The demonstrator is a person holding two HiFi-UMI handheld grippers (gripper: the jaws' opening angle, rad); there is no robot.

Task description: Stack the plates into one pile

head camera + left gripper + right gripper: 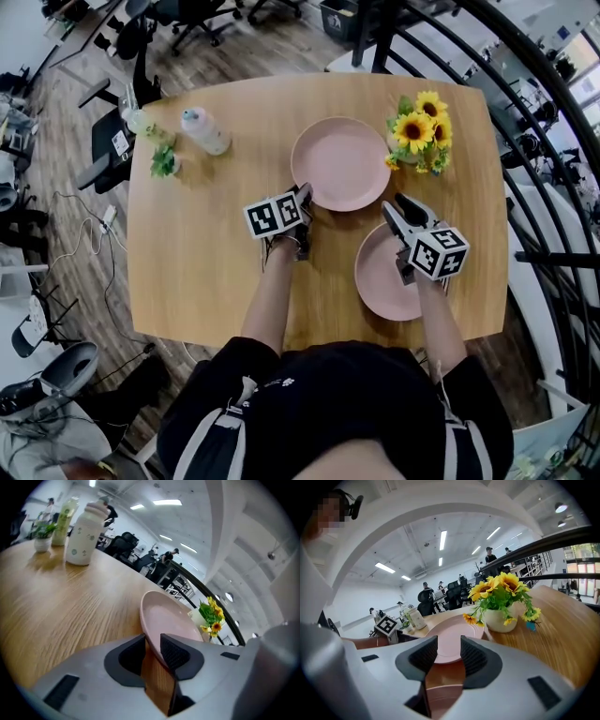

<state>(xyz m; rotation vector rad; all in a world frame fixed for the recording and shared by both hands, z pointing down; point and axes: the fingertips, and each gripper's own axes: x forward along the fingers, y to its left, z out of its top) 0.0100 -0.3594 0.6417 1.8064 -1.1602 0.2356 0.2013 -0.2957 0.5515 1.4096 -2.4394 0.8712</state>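
Where the far pink plate (342, 161) lies on the wooden table (206, 262), the left gripper (302, 199) clamps the plate's near rim. The near pink plate (384, 272) sits under the right gripper (394, 202), whose jaws stand apart and empty, near the sunflower pot (419, 131).

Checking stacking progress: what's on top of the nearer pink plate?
Nothing visible on the near plate; the open right gripper above hides part. The far plate lies apart.
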